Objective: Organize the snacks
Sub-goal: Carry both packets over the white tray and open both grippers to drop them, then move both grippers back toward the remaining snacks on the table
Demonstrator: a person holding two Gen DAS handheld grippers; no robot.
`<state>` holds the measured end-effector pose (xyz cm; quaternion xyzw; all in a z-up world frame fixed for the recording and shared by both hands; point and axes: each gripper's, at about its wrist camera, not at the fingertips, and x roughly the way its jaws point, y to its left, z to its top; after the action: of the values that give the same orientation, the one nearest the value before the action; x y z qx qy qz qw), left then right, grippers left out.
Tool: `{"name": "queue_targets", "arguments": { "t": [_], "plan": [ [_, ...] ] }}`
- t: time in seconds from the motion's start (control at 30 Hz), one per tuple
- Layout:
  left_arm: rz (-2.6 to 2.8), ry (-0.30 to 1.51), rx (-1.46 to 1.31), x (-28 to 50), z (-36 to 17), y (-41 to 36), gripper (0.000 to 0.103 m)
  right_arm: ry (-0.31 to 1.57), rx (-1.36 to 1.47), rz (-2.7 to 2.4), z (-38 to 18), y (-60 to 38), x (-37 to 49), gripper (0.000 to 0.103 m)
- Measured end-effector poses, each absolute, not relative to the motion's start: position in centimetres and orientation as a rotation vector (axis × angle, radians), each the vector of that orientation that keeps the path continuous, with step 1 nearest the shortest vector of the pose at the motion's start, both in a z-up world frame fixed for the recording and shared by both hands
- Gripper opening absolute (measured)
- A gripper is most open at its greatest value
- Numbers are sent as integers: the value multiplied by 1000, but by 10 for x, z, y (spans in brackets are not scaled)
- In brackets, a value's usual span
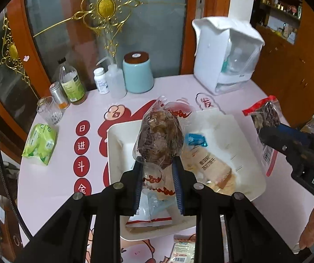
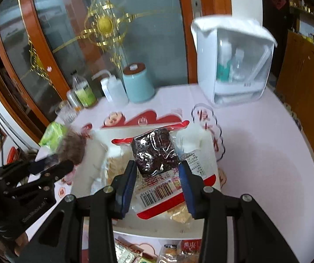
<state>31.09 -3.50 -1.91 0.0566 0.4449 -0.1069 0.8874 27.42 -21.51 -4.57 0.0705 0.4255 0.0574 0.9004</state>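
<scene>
Behind our pink desk glass doors are gleaming. We are holding a brown snack bag clamped in the left gripper over the white tray, the right gripper pinching a dark snack packet.

My left gripper pinches a clear bag of brown snacks upright over the white tray — my right gripper clamps a red-edged packet of dark snacks above that tray's packets.
</scene>
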Motion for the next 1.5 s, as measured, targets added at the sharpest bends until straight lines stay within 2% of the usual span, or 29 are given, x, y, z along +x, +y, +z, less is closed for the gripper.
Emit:
{"name": "queue_targets", "arguments": {
  "t": [0.07, 0.13, 0.17, 0.67, 1.13, 1.5],
  "plan": [
    [-205, 924, 136, 310, -26, -36, 36, 913, 155, 136, -55, -214, 275, 41],
    [-190, 922, 161, 308, -28, -36, 86, 933, 153, 142, -62, -211, 274, 55],
    [-183, 903, 173, 304, -29, -36, 93, 936, 152, 147, -64, -210, 272, 57],
    [-168, 889, 189, 254, -13, -33, 94, 892, 144, 177, -42, -210, 224, 58],
    [-127, 844, 158, 177, 24, -42, 94, 825, 130, 197, -10, -248, 145, 58],
    [-43, 856, 83, 111, 19, -55, 94, 838, 74, 225, -23, -292, 96, 60]
  ]
}}
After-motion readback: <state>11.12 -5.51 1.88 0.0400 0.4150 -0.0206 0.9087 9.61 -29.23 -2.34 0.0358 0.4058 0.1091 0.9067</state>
